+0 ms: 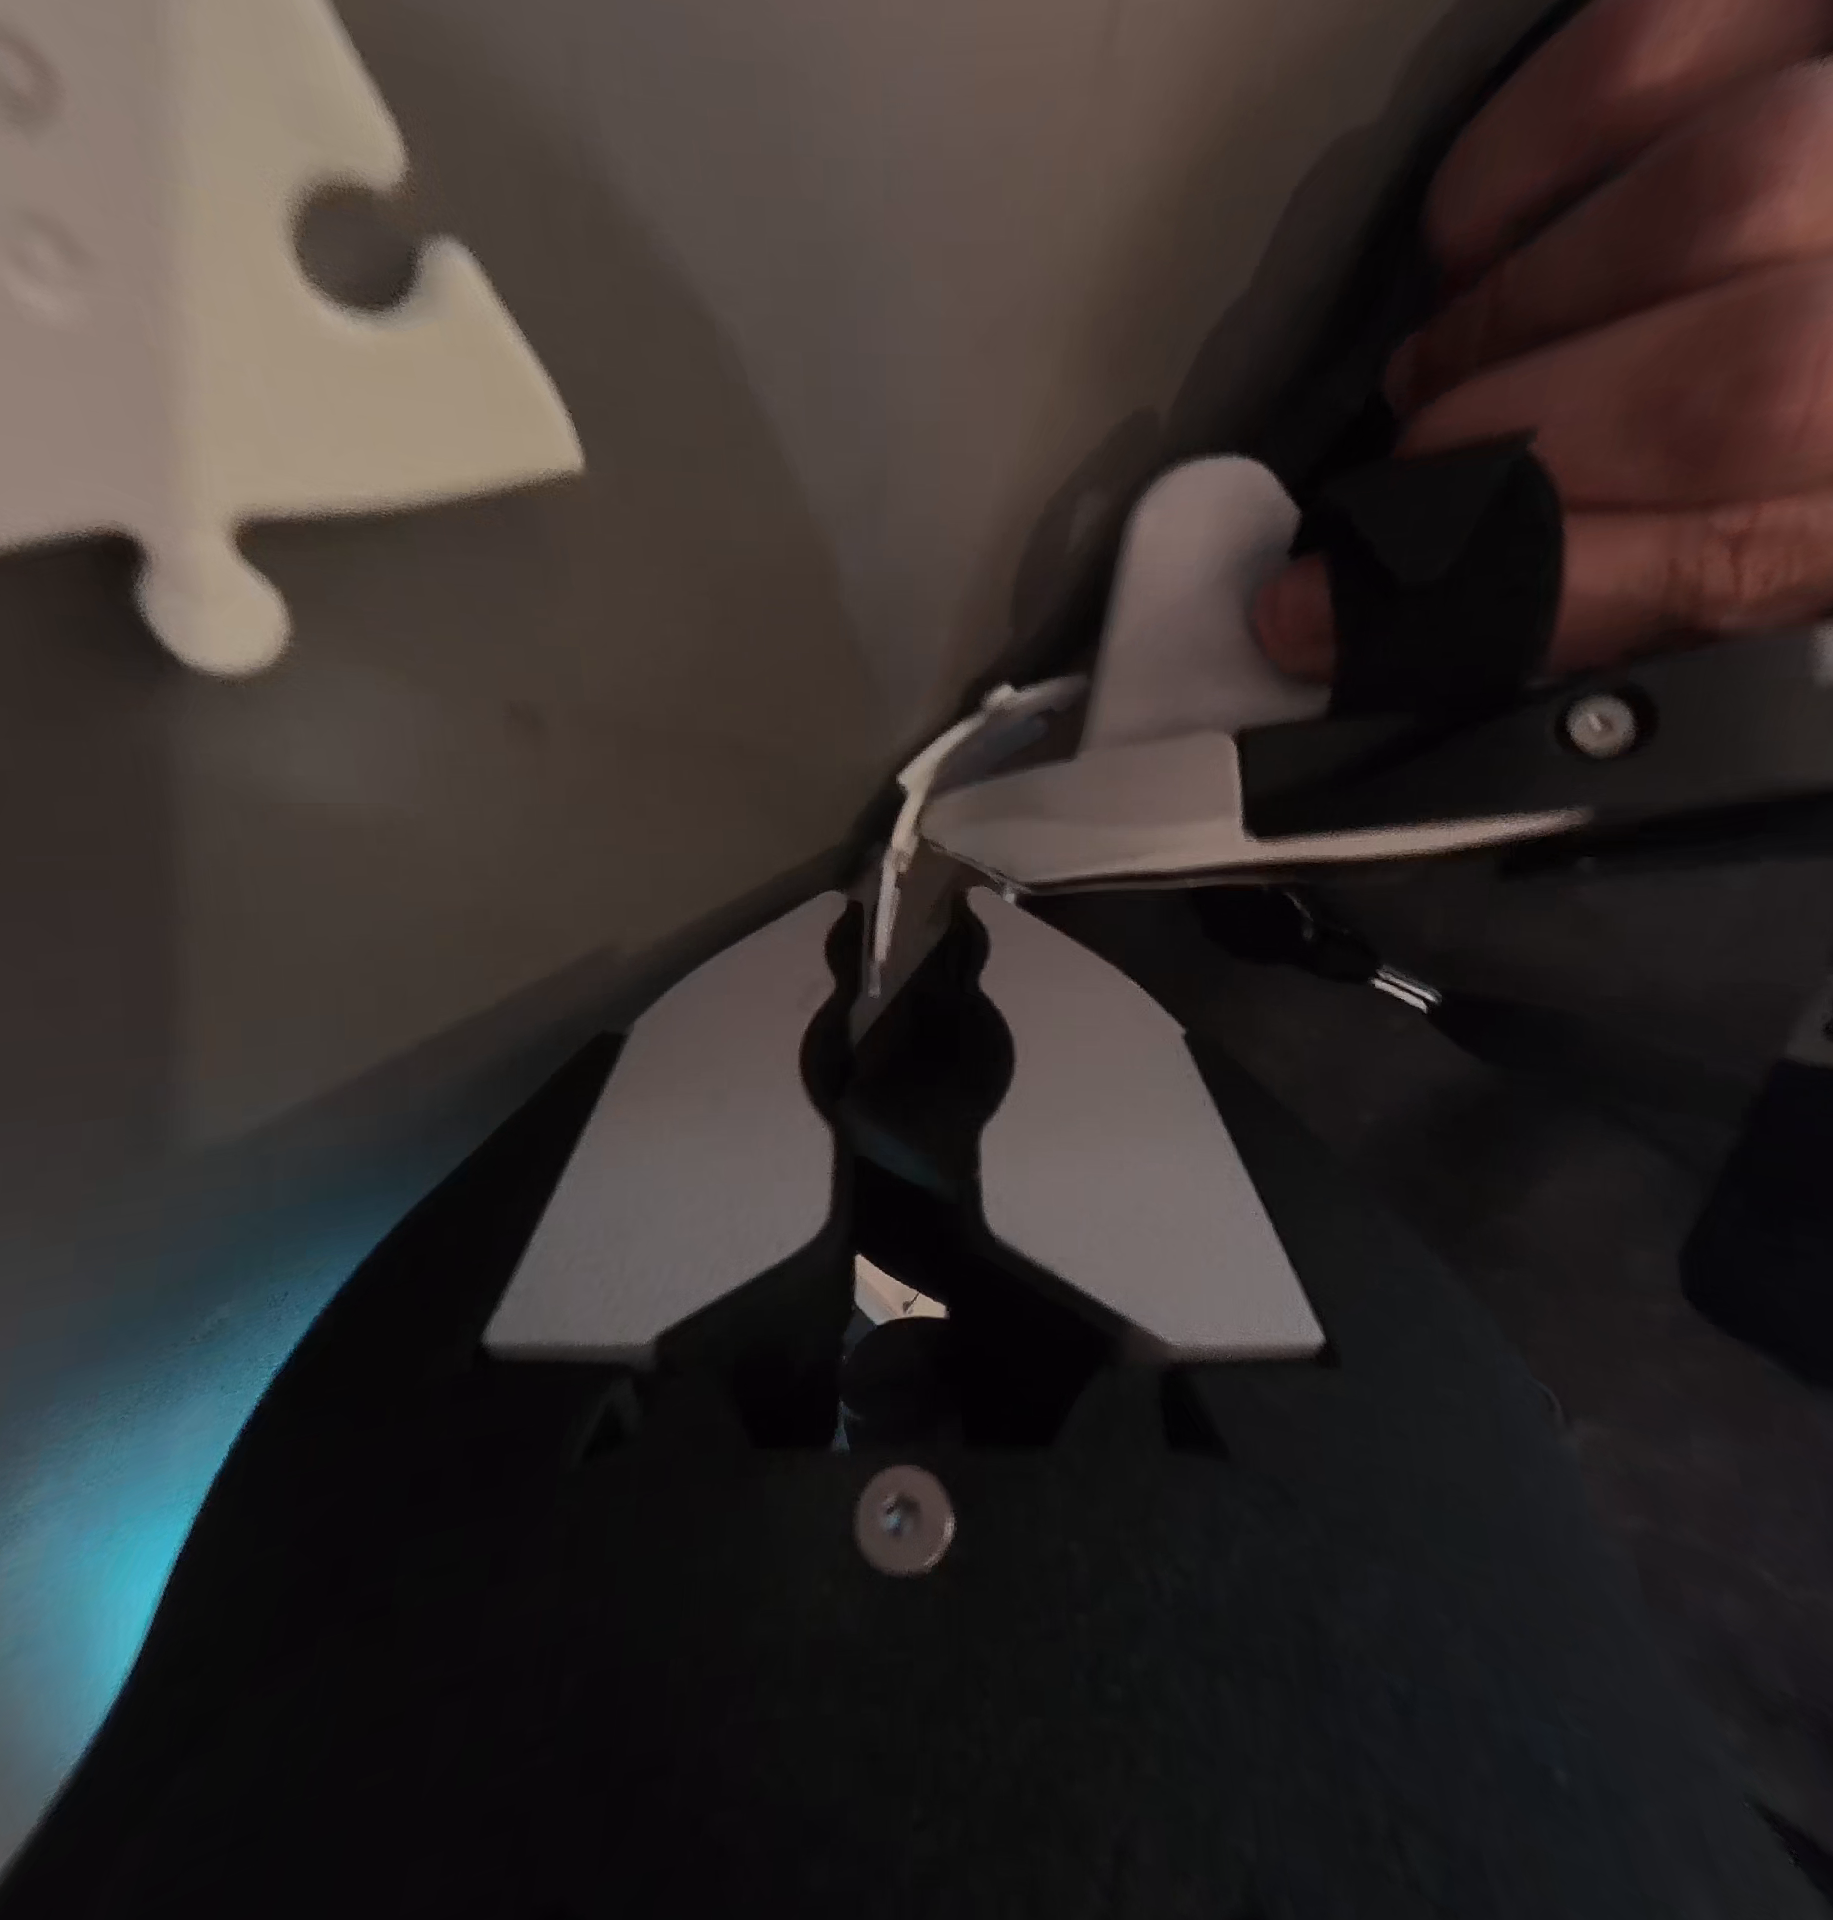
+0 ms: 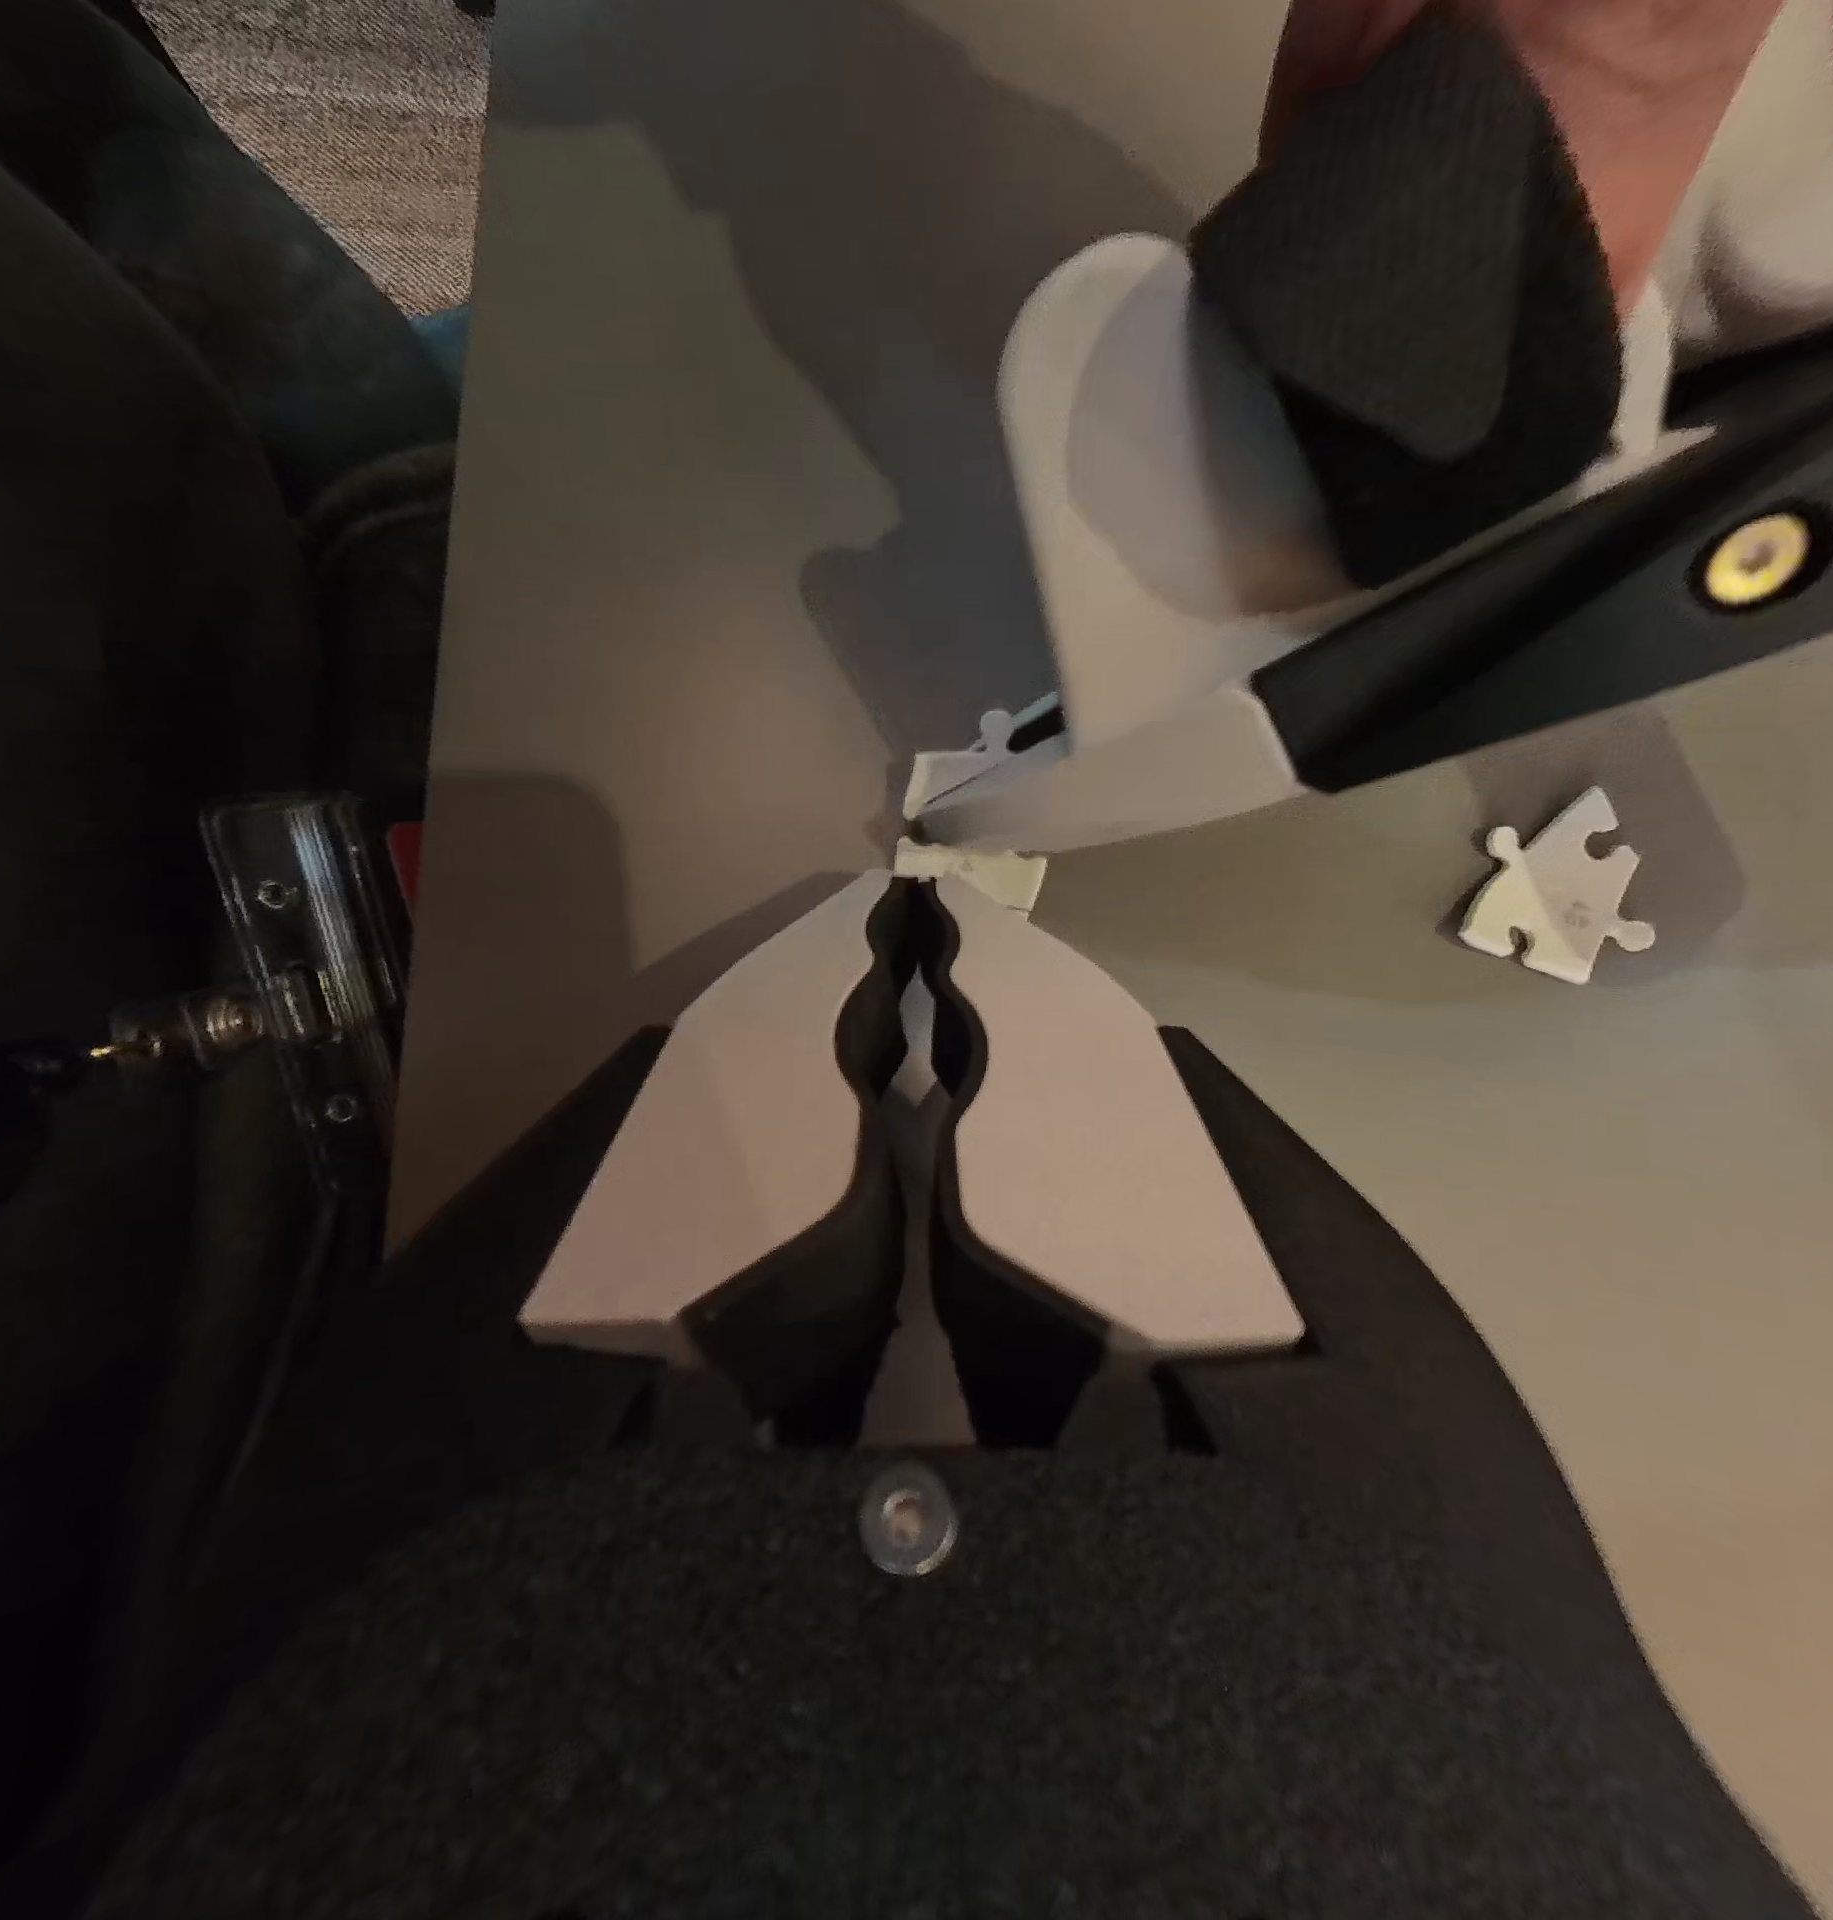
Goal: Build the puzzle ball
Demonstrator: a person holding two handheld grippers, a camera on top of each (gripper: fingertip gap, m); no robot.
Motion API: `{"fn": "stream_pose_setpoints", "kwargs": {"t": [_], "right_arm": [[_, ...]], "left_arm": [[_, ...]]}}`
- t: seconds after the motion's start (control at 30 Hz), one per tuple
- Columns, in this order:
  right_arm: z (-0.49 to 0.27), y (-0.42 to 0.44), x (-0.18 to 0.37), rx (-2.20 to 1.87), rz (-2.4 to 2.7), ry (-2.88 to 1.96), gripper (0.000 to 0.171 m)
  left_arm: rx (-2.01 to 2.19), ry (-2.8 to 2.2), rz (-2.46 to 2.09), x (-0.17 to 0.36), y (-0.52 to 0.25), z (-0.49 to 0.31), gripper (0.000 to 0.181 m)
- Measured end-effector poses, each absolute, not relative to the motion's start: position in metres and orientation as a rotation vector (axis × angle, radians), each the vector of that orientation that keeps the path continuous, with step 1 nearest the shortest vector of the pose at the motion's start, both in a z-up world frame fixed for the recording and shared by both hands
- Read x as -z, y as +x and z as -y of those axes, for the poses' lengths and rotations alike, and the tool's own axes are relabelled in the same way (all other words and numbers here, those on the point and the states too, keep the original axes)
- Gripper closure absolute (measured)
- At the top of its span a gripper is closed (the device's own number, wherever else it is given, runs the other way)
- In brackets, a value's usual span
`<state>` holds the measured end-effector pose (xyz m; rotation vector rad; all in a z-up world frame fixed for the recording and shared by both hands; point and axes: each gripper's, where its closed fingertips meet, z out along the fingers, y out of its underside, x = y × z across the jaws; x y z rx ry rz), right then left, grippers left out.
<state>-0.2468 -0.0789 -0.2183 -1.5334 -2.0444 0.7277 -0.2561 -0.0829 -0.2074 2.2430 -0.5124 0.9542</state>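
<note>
While the grey bench fills most of both views, the two hand-held grippers meet tip to tip above it. The left hand-held gripper has its fingers drawn together on a thin white puzzle piece seen edge-on at its tips. The right hand-held gripper is likewise closed, pinching a small white puzzle piece at its tips. In the left wrist view a person's hand wraps the right tool from the upper right, one fingertip pressed on its white trigger. In the right wrist view the left tool slants in from the upper right, tips touching the held pieces. A loose puzzle piece lies flat on the bench, right of the meeting point; it appears large and blurred upper left in the left wrist view.
</note>
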Motion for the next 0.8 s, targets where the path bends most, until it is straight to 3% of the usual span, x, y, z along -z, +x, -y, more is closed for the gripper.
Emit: {"fn": "stream_pose_setpoints", "kwargs": {"t": [0.13, 0.37, 0.63, 0.8], "right_arm": [[0.078, -0.247, 0.218, -0.739, 2.046, -1.514, 0.17], [0.061, -0.249, 0.19, -0.773, 1.916, -1.507, 0.17], [0.064, -0.247, 0.218, -0.538, 2.058, -1.481, 0.17], [0.07, -0.25, 0.194, -0.668, 1.98, -1.472, 0.17]], "left_arm": [[-1.006, 2.285, 0.501, 0.211, -0.259, 0.075, 0.178], [-1.016, 2.291, 0.51, 0.212, -0.259, 0.076, 0.178], [-1.027, 2.281, 0.501, 0.212, -0.258, 0.074, 0.178], [-1.013, 2.282, 0.507, 0.212, -0.258, 0.074, 0.178]]}}
